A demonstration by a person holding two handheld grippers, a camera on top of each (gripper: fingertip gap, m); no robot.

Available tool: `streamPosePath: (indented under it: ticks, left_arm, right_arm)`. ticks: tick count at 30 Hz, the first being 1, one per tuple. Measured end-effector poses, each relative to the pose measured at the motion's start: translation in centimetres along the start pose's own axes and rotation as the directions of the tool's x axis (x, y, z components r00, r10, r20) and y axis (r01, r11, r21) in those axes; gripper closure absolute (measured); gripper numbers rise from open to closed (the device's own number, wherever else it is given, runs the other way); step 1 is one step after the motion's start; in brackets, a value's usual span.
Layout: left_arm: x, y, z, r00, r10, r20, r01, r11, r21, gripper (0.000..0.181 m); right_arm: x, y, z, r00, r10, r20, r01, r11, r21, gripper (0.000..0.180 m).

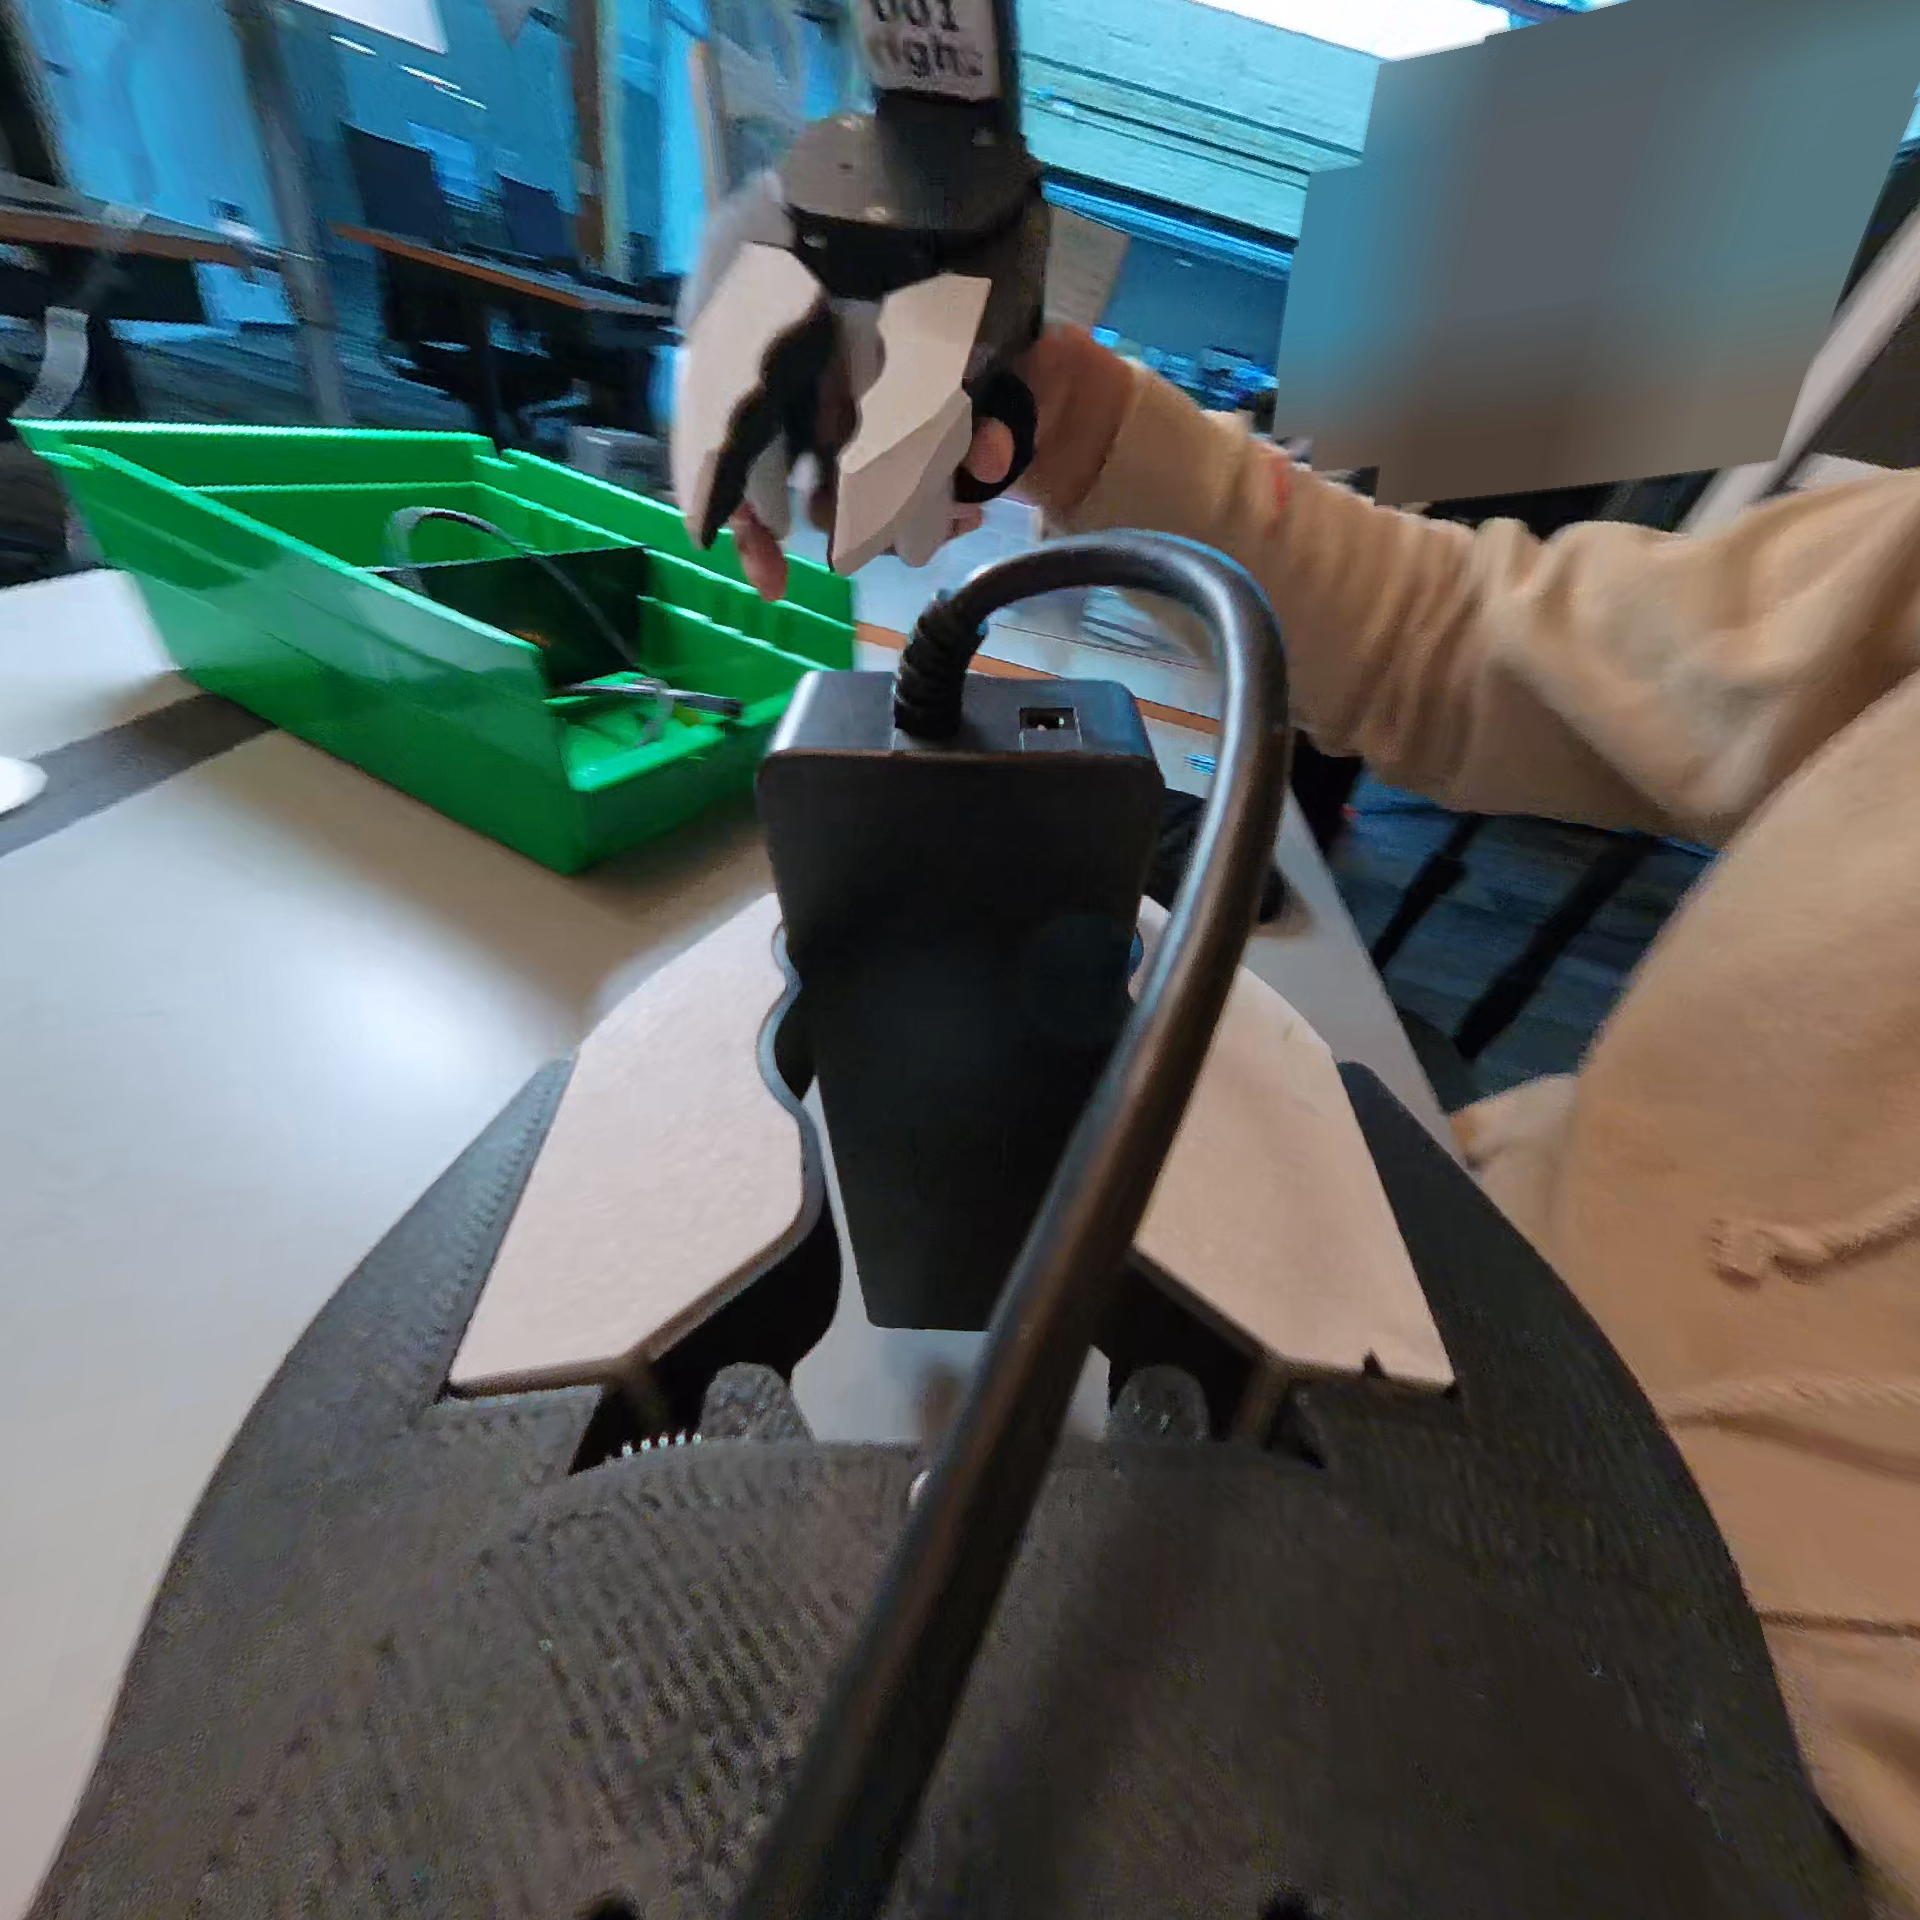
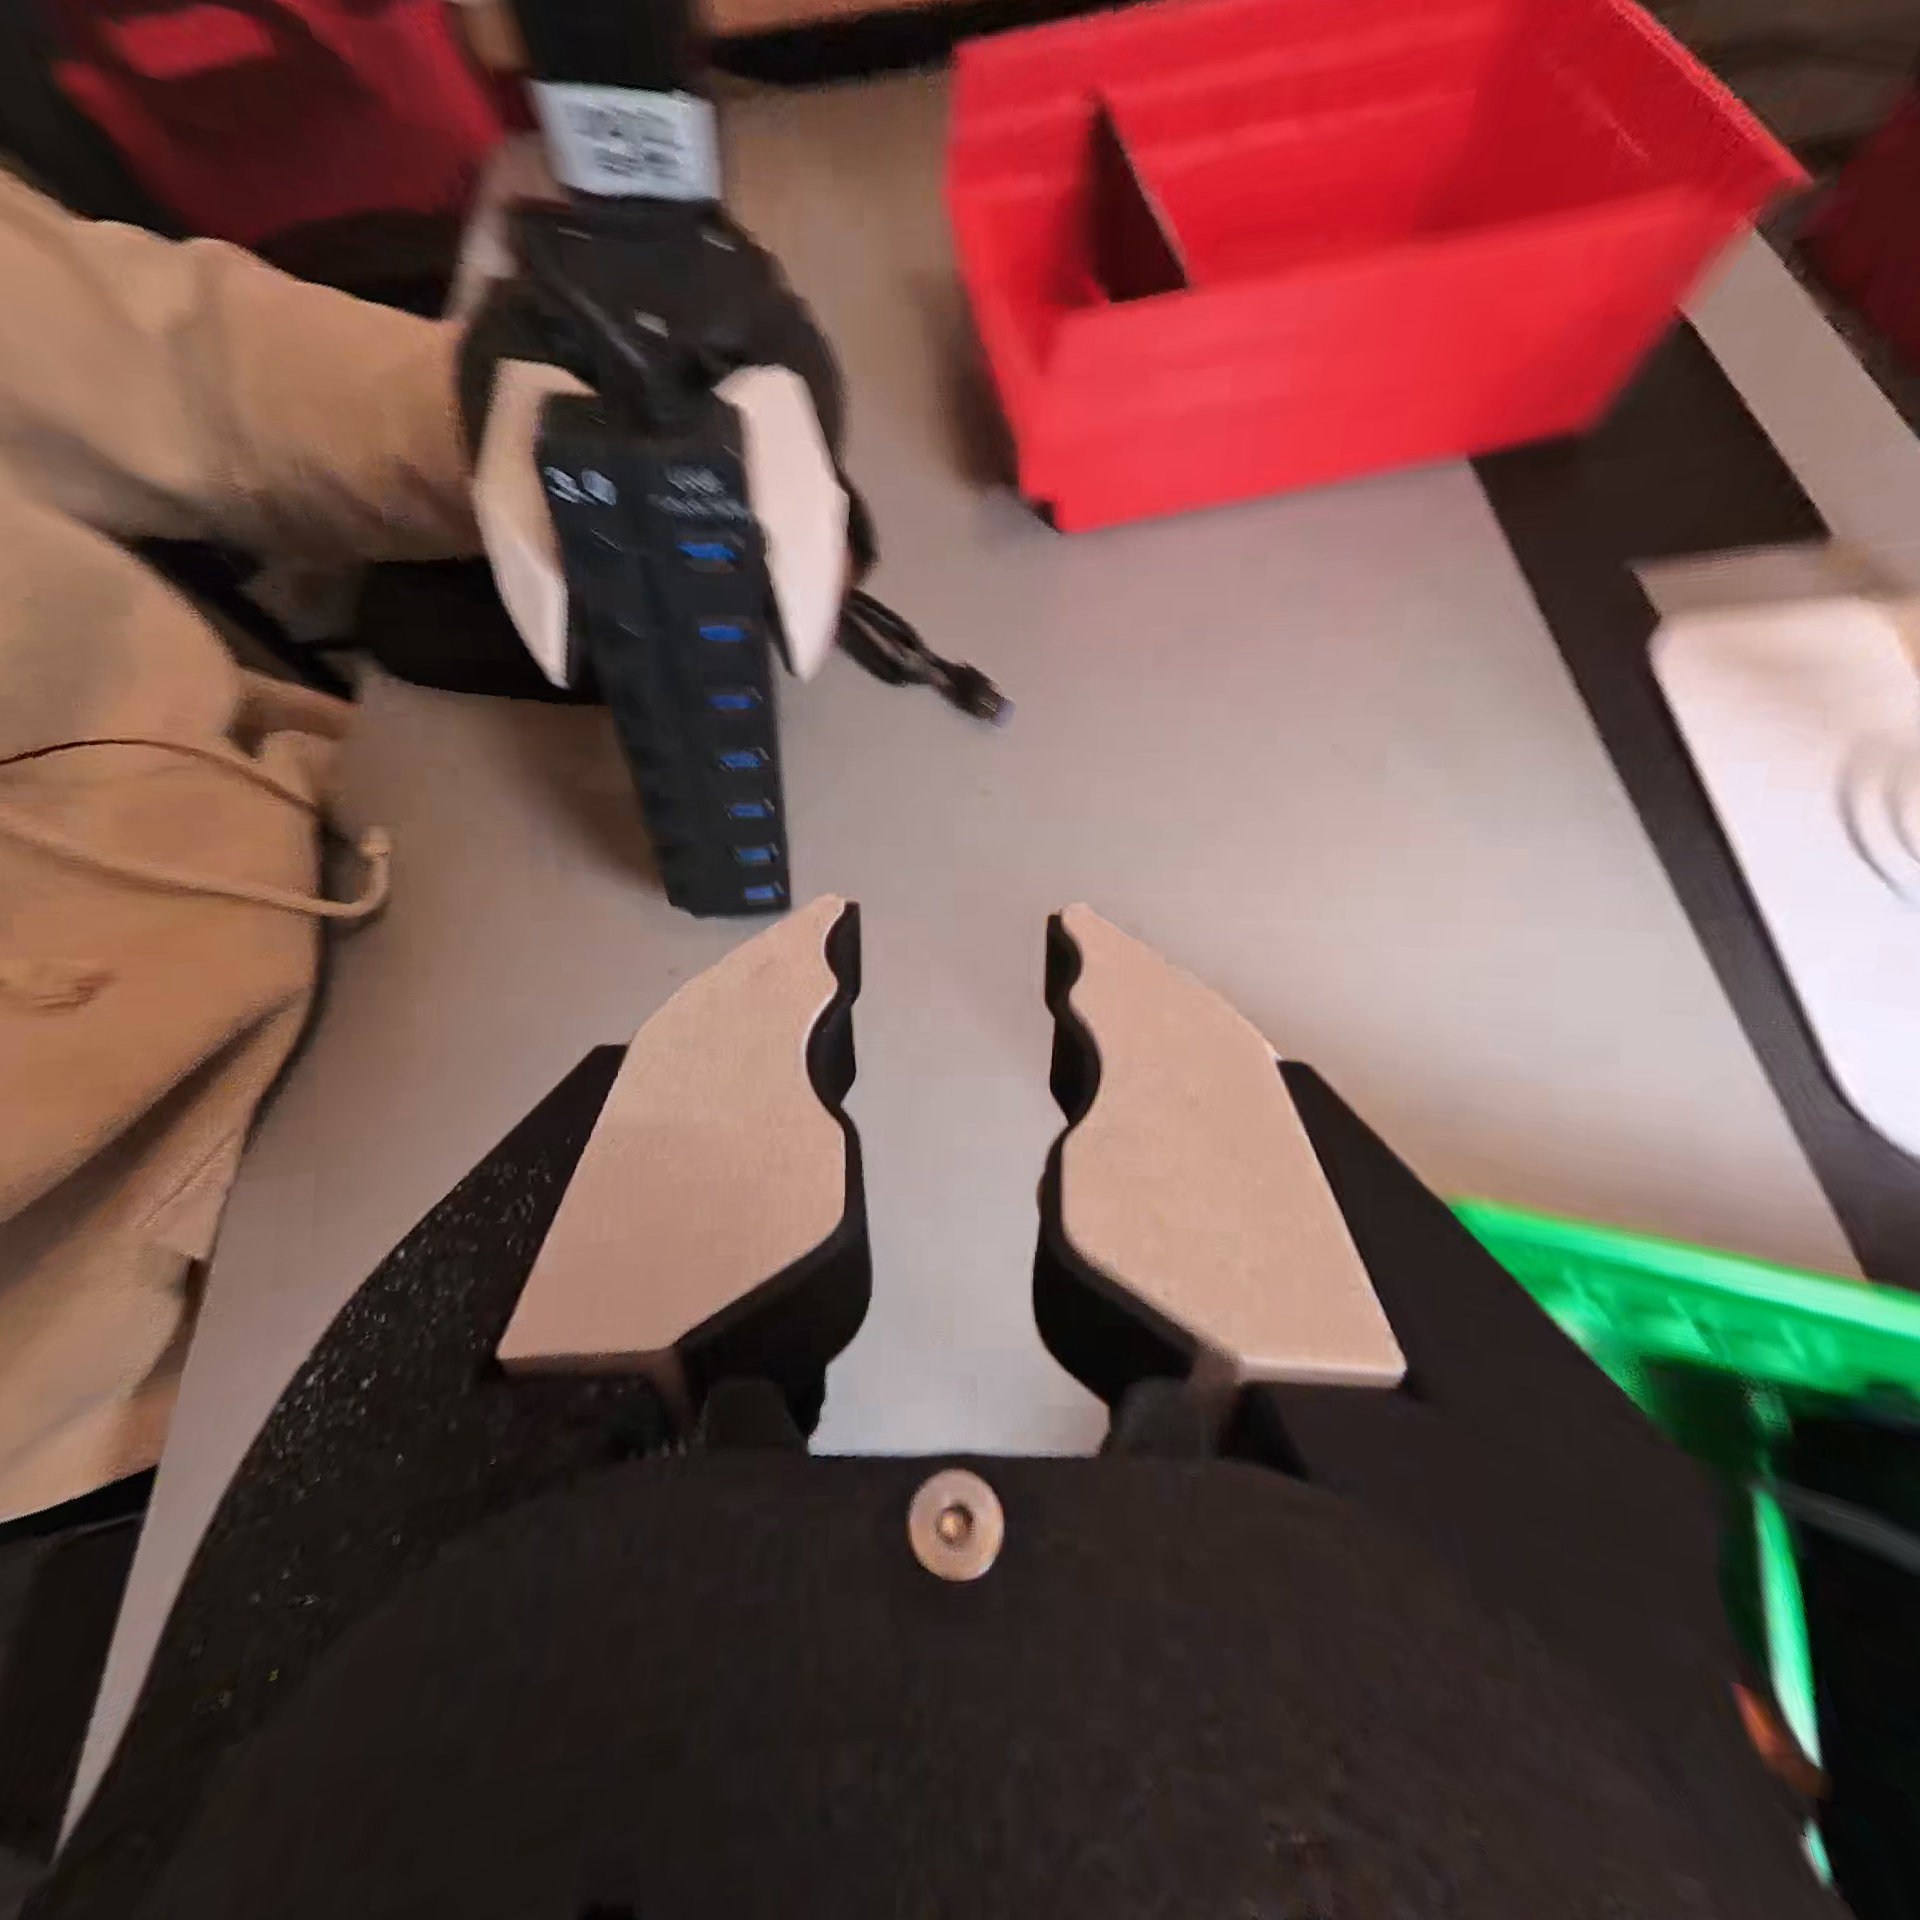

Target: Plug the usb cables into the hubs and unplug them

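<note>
Desk (image 2: 1195, 727) | left gripper (image 1: 961, 1039) clamps rigid hub (image 1: 956, 935) | right gripper (image 2: 951, 997) empty, parted (cables at 3 o'clock; pinch their stiff plugs)

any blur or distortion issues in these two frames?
Left wrist view: hub in the left gripper fairly sharp, right gripper and background motion-smeared, fisheye bending at edges. Right wrist view: red bin and green bin smeared, hub soft.

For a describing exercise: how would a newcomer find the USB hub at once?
Start at the red bin on the grey table. Left of it, the left hand-held gripper clamps a long black USB hub. Its row of blue ports marks it out.
</note>
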State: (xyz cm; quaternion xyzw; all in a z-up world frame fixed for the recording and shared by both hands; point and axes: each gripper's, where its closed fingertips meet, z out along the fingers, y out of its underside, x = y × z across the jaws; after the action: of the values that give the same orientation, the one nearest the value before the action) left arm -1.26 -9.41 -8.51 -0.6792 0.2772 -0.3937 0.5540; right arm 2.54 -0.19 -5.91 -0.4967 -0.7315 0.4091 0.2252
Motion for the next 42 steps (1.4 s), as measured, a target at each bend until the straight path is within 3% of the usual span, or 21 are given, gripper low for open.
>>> streamPosePath:
  ticks: [4,7,10,13,17,21,25,30,35,38,42]
  left_arm:
    - [5.8,0.6,0.7,0.938,-0.043,-0.343,0.03,0.999,-0.043,0.126]
    - [9.3,1.4,1.0,0.862,-0.073,-0.501,0.025,0.994,-0.102,0.126]
    - [11.3,2.4,1.4,0.805,-0.111,-0.583,0.021,0.987,-0.159,0.126]
    - [12.3,2.9,1.3,0.766,-0.139,-0.628,0.028,0.983,-0.183,0.126]
    - [11.1,2.0,1.3,0.822,-0.118,-0.558,0.047,0.989,-0.141,0.124]
    - [8.8,2.0,1.2,0.925,-0.01,-0.38,-0.051,0.987,-0.149,0.116]
    - [8.0,4.0,1.6,0.963,0.075,-0.259,-0.145,0.955,-0.26,0.113]
    - [12.4,5.1,1.5,0.907,0.033,-0.419,-0.173,0.938,-0.301,0.122]
    - [13.7,2.8,1.0,0.901,0.123,-0.417,-0.217,0.958,-0.185,0.12]
    - [10.9,0.8,0.2,0.946,0.157,-0.285,-0.19,0.977,-0.093,0.121]
    - [6.7,-1.1,-1.8,0.986,0.08,-0.148,-0.079,0.997,0.018,0.122]
  right_arm:
    - [-6.4,-1.6,2.7,0.964,-0.216,0.158,0.215,0.976,0.023,0.136]
    - [-11.1,-1.9,4.5,0.902,-0.301,0.31,0.314,0.949,0.006,0.129]
    - [-14.6,-1.6,6.6,0.841,-0.337,0.423,0.38,0.925,-0.02,0.128]
    - [-16.6,-1.1,7.5,0.789,-0.35,0.506,0.42,0.907,-0.028,0.146]
    - [-15.8,-1.7,6.4,0.818,-0.318,0.48,0.374,0.927,-0.022,0.152]
    - [-13.1,-2.2,3.2,0.888,-0.316,0.333,0.343,0.939,-0.022,0.156]
    - [-11.2,-3.4,-1.1,0.934,-0.287,0.211,0.294,0.956,-0.005,0.156]
    - [-7.9,-6.1,-6.1,0.95,-0.304,-0.069,0.306,0.952,0.007,0.156]
    - [-3.7,-8.9,-11.2,0.913,-0.25,-0.324,0.283,0.957,0.061,0.156]
    - [-1.2,-10.3,-14.1,0.859,-0.231,-0.457,0.285,0.957,0.052,0.156]
    - [2.3,-12.3,-18.4,0.771,-0.175,-0.612,0.276,0.959,0.072,0.155]
